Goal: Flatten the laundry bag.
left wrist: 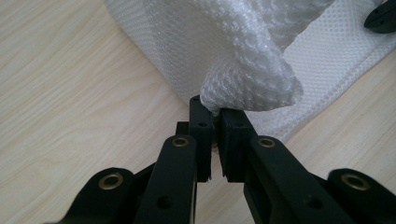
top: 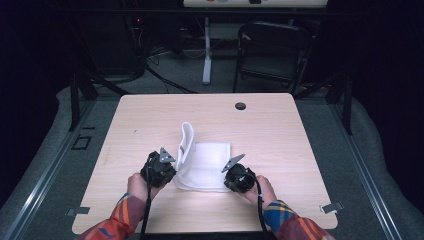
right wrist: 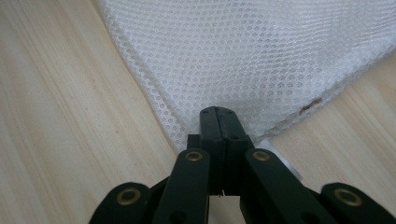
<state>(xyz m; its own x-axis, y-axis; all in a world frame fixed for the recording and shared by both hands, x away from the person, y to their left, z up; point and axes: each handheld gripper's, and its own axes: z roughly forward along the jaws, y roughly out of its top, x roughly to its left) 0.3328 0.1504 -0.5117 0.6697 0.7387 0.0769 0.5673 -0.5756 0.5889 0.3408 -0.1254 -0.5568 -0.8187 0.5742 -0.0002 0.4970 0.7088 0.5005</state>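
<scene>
White mesh cloth lies on the tabletop near its front edge. Left tongs clamp its lifted, folded-over left corner; right tongs pinch its flat right corner.

- A pale wood-grain bench with rounded corners.
- A small dark round hole near the bench's far edge.
- A black folding chair on the floor beyond the bench.
- A white table leg just left of the chair, with dark cables trailing across the grey floor.
</scene>
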